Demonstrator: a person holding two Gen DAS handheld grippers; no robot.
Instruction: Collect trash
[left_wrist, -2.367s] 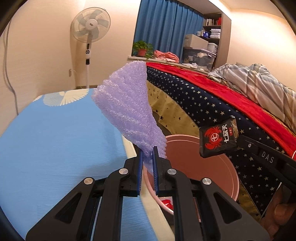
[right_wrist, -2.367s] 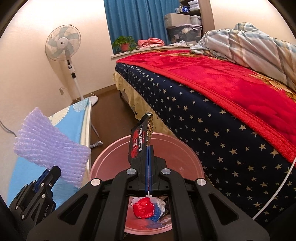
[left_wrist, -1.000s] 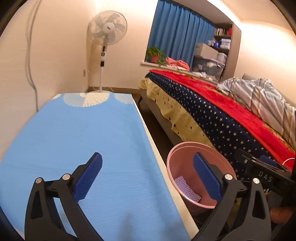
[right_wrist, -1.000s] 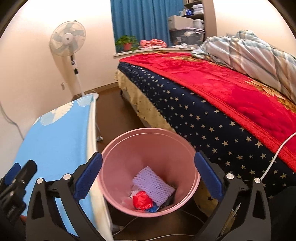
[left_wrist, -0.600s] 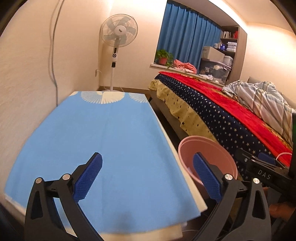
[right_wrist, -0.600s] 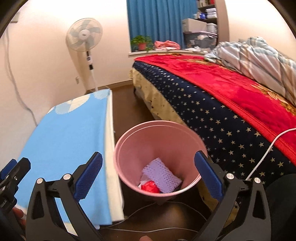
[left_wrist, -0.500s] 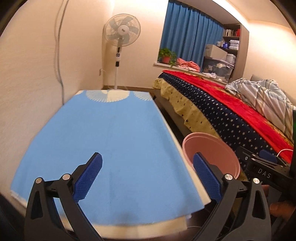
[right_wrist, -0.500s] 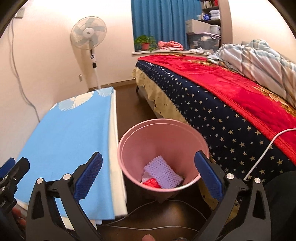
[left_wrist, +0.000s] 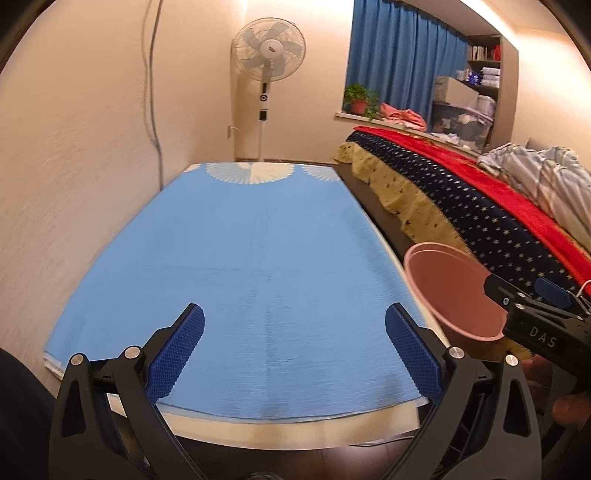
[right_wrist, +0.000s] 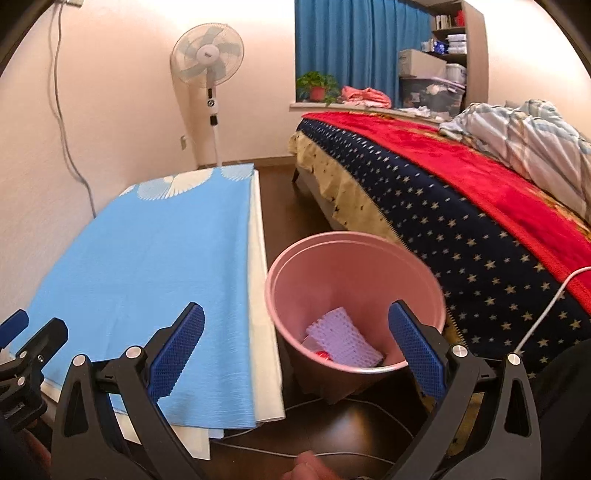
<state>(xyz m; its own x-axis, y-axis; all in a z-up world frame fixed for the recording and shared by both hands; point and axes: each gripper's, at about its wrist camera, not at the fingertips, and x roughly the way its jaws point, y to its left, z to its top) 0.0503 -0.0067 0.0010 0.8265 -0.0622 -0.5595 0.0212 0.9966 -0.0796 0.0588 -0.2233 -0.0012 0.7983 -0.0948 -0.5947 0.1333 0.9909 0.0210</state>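
Blue cloth (left_wrist: 258, 266) is covering the whole top of the low table (left_wrist: 295, 430), running bare from the pale near edge out to the fan (left_wrist: 267, 48) standing by the far wall, and a strip of dark floor (right_wrist: 284, 210) is lying open between the table's right edge and the bed (right_wrist: 461, 206) with its starred navy cover and red blanket. Sitting in that strip, just beside the table edge and near the bed's side, is the pink bin (right_wrist: 354, 240), and the purple foam wrap (right_wrist: 341, 339) is lying inside it on top of a red scrap (right_wrist: 322, 355). Thin white cables are trailing over the floor below the bin. Both tools are hovering empty: the left gripper (left_wrist: 293, 354) is hanging over the near end of the table with its jaws spread wide, and the right gripper (right_wrist: 295, 350) is hanging in front of the bin with its jaws spread just as wide. Compared with a couple of seconds ago, the left gripper is no longer pinching the foam wrap and the right one is no longer pinching the dark snack packet; both are now sitting further back, so more of the table's near edge is showing
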